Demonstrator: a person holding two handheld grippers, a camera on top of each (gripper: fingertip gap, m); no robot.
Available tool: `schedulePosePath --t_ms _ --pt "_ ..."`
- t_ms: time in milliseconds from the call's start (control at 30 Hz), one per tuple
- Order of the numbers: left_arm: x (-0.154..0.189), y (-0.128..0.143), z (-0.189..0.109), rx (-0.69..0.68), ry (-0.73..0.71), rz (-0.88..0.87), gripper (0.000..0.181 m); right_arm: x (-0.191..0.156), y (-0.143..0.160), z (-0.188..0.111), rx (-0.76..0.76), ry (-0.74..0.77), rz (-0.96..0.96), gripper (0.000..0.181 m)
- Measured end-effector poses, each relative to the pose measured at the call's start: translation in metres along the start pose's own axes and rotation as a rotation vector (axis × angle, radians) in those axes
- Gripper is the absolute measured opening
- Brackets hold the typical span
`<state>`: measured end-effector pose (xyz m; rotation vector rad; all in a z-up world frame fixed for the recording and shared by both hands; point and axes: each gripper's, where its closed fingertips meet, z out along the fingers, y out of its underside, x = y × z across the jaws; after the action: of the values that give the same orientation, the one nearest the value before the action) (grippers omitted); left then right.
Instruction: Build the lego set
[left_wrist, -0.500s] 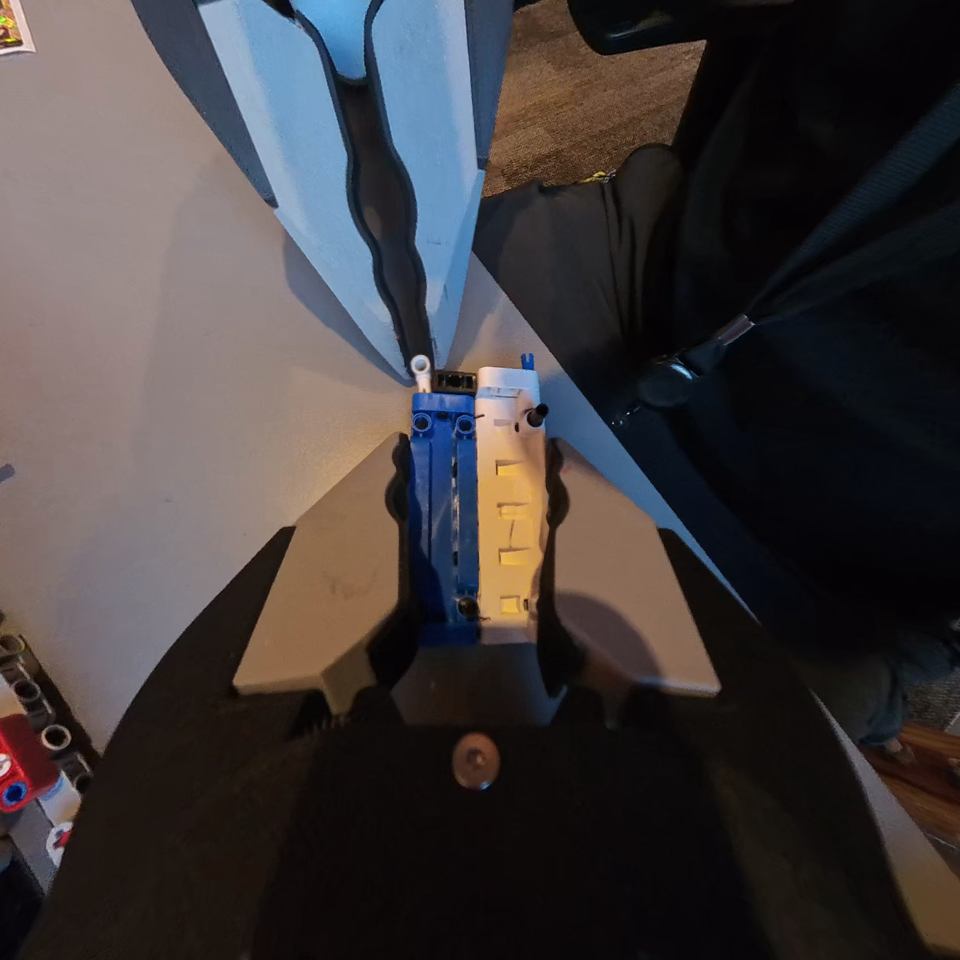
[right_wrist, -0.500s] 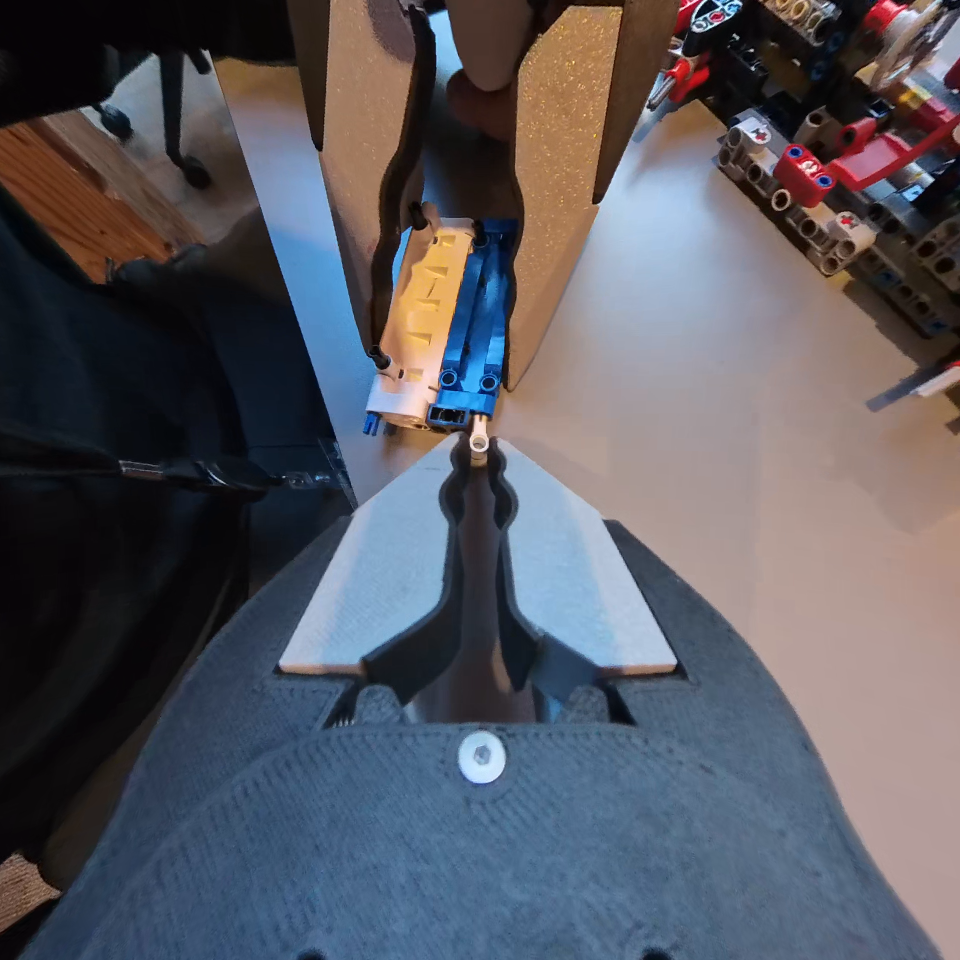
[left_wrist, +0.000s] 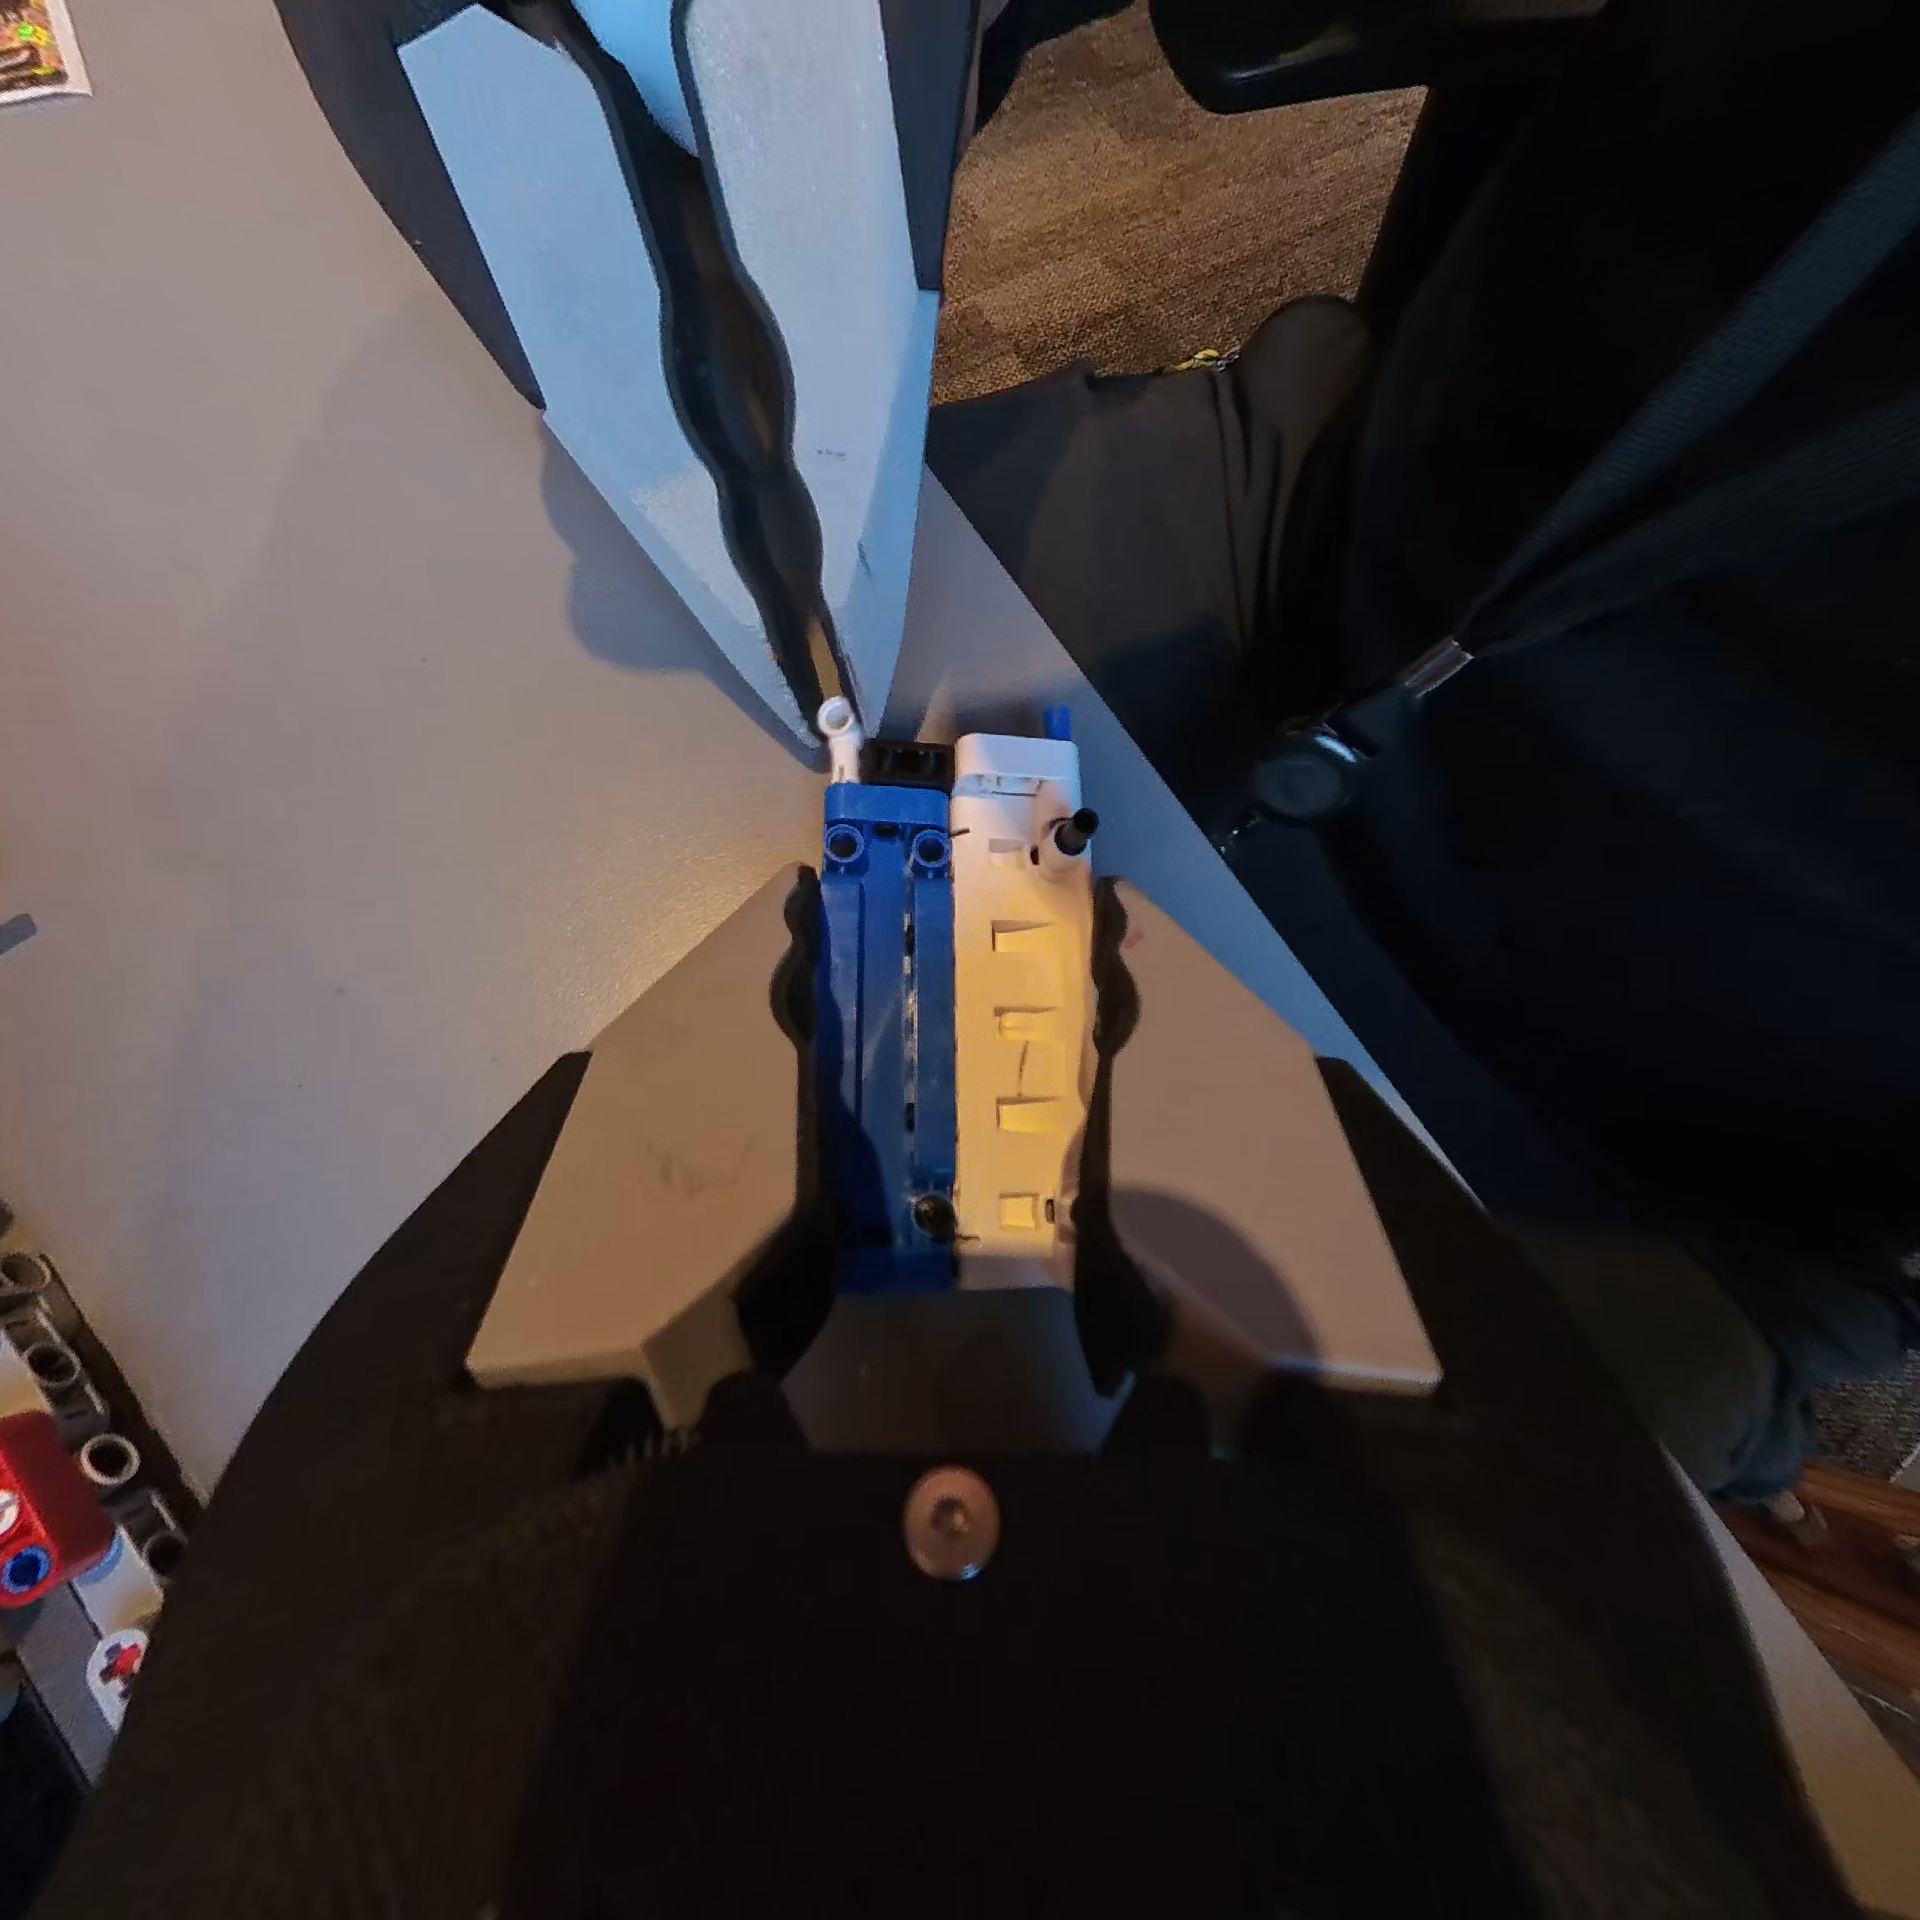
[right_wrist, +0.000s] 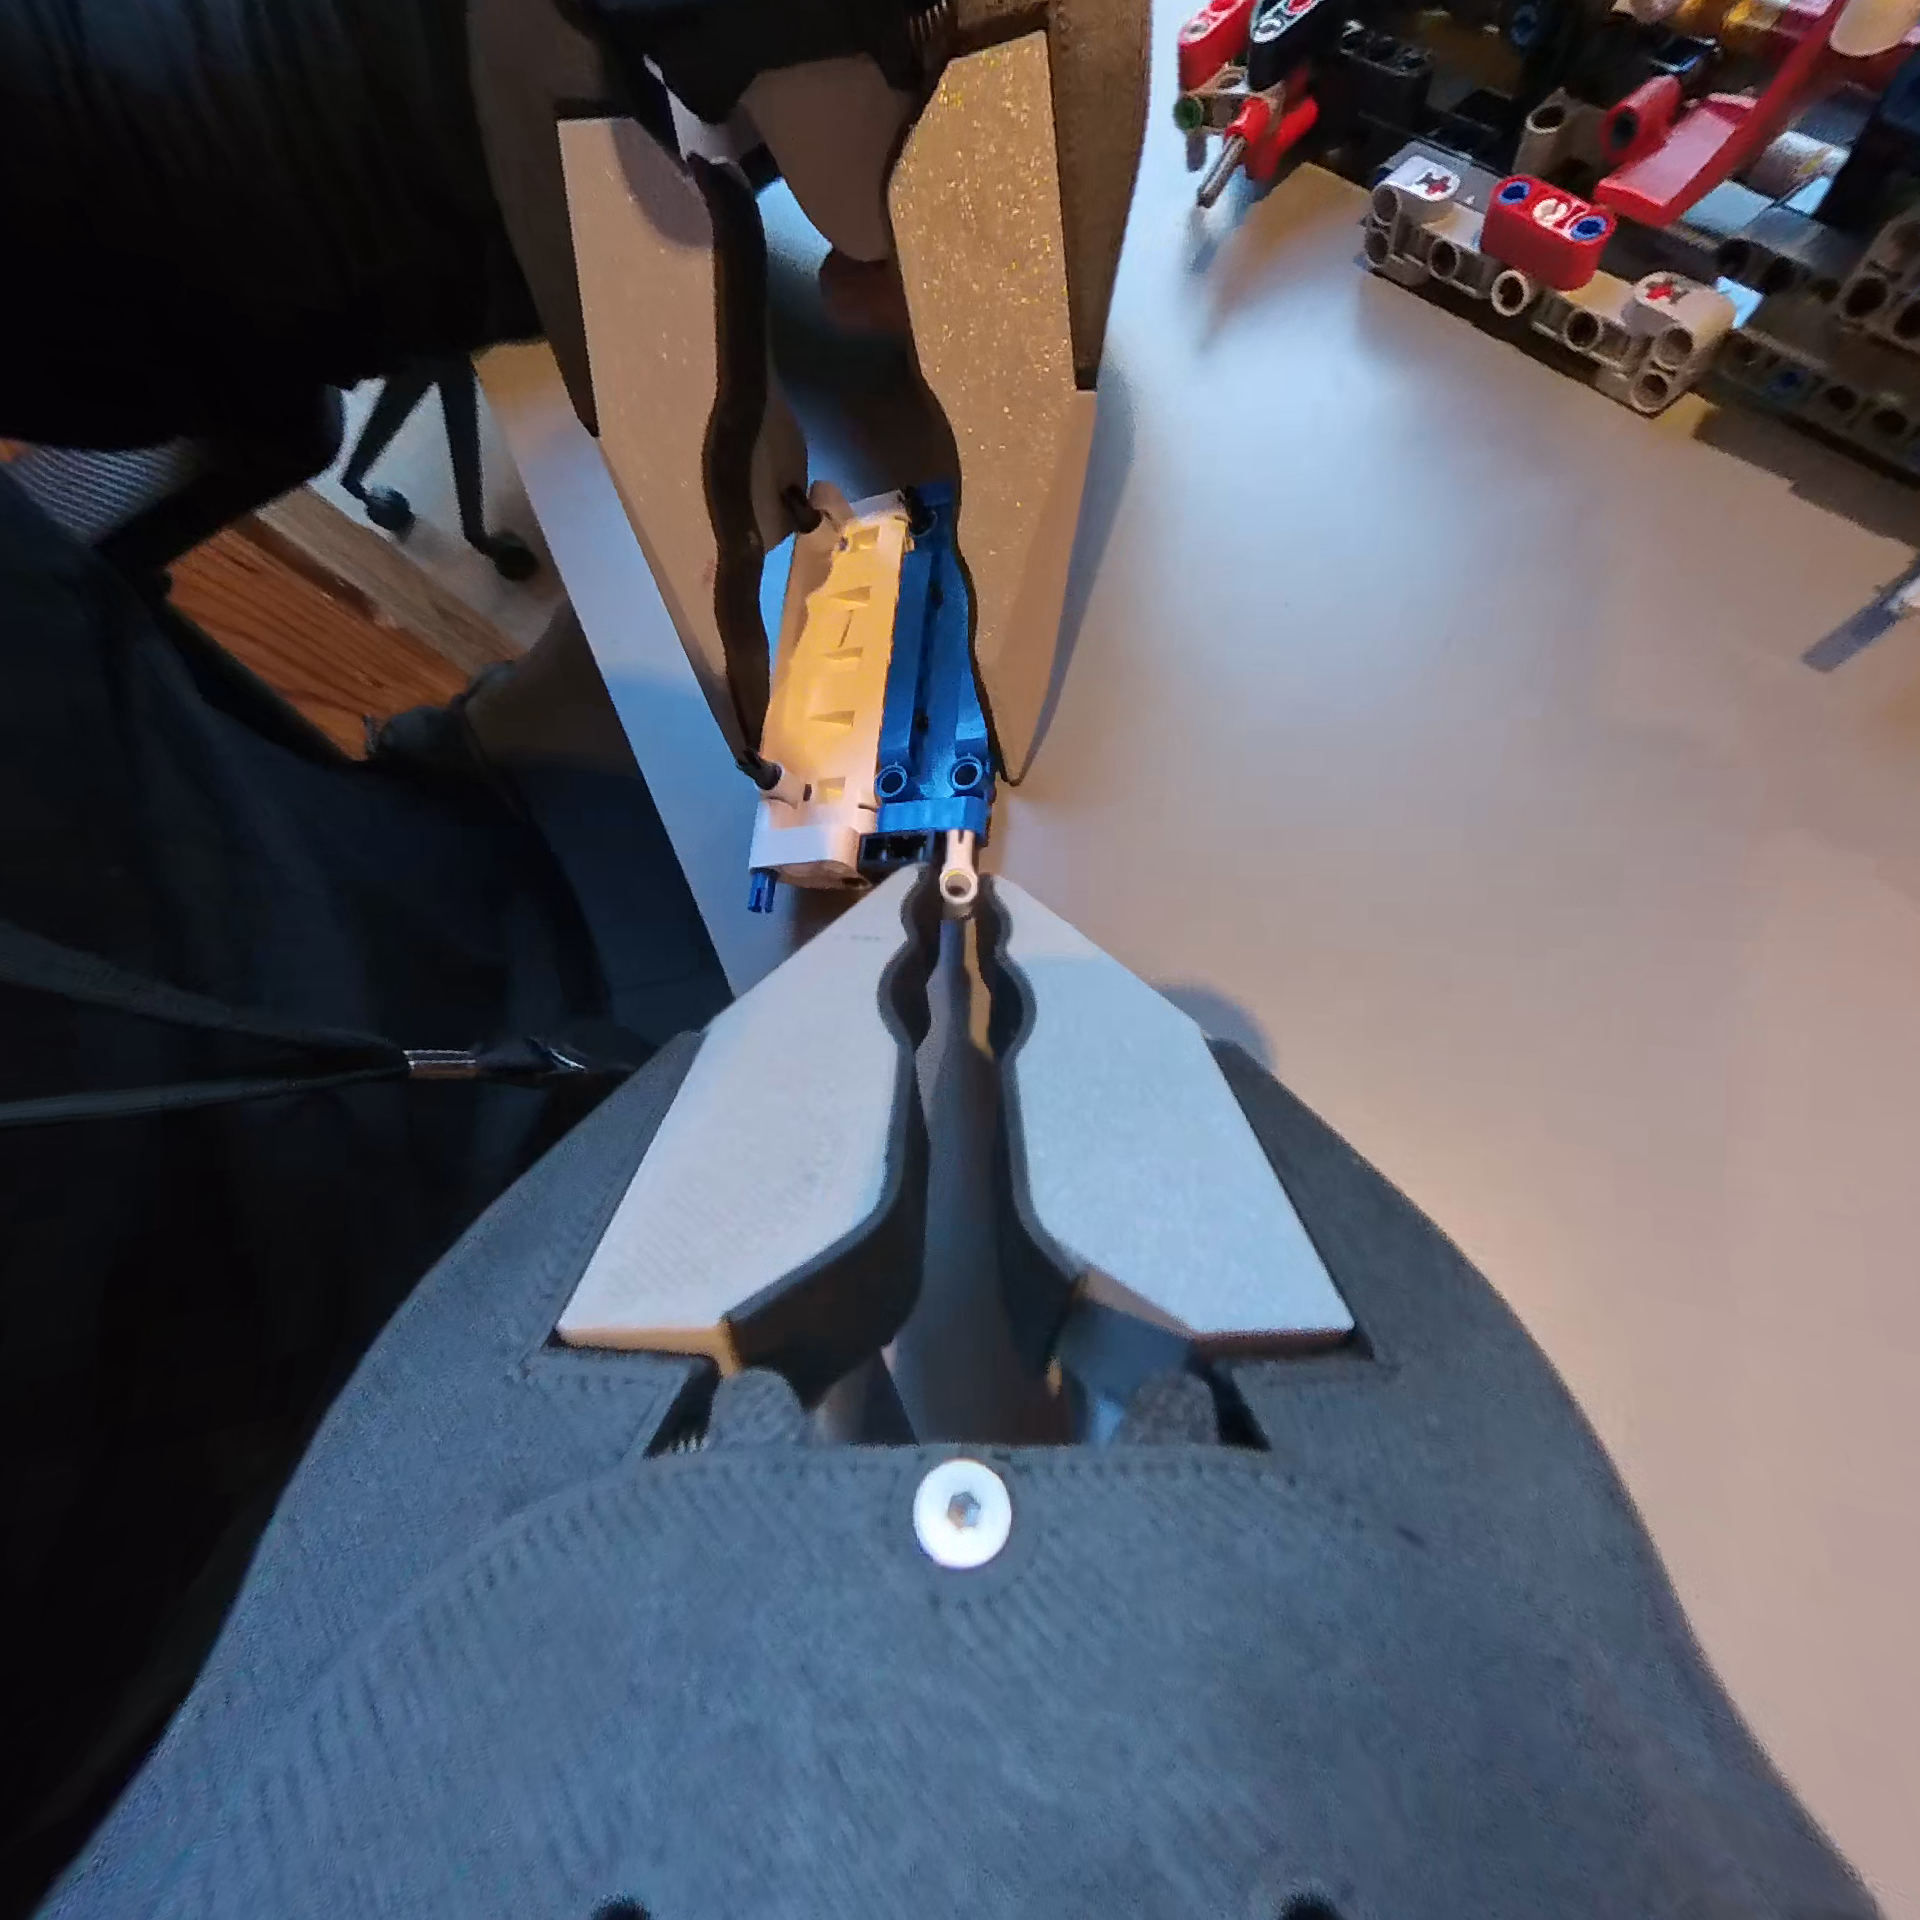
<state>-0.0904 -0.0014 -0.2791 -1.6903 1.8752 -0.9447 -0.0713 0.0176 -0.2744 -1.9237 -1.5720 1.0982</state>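
My left gripper (left_wrist: 951, 883) is shut on a blue-and-white lego assembly (left_wrist: 956, 1039), held lengthwise between its fingers above the table's near edge. The assembly also shows in the right wrist view (right_wrist: 873, 696), inside the left gripper (right_wrist: 883, 774). My right gripper (right_wrist: 958, 894) is shut on a small white pin connector (right_wrist: 957, 881). The pin's tip touches the black end piece (right_wrist: 896, 850) of the assembly beside the blue beam. In the left wrist view the right gripper (left_wrist: 836, 717) comes in from the top with the white pin (left_wrist: 842, 732) at its tips.
A large partly built red, grey and black lego model (right_wrist: 1621, 197) stands at the back right of the pale table (right_wrist: 1403, 831); part of it shows at the left wrist view's lower left (left_wrist: 52, 1455). A person's dark clothing (left_wrist: 1558, 623) and a strap lie past the table edge. Left and right tips are no more than a few centimetres apart.
The right gripper has brought the white pin slightly closer, against the assembly's end. The left gripper holds the assembly as before.
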Motion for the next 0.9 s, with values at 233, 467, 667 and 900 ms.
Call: schedulePosePath --t_ms 233,467,667,900 --pt "-0.0003 0.0001 -0.0001 0.000 -0.005 0.002 0.050 0.0004 -0.0003 0.0004 -0.002 -0.030 0.048 0.004" --pt "-0.0004 0.0001 -0.0003 -0.001 -0.006 0.001 0.051 0.0003 0.0003 0.0008 -0.012 -0.081 0.139 0.004" --pt "-0.0006 0.0002 -0.0006 -0.001 -0.010 0.003 0.050 0.0013 0.0018 0.0022 -0.024 -0.079 0.159 0.004" --pt "0.0001 0.0009 -0.0011 -0.002 -0.019 0.017 0.050 0.0011 0.0000 0.0034 -0.010 -0.093 0.225 0.004"
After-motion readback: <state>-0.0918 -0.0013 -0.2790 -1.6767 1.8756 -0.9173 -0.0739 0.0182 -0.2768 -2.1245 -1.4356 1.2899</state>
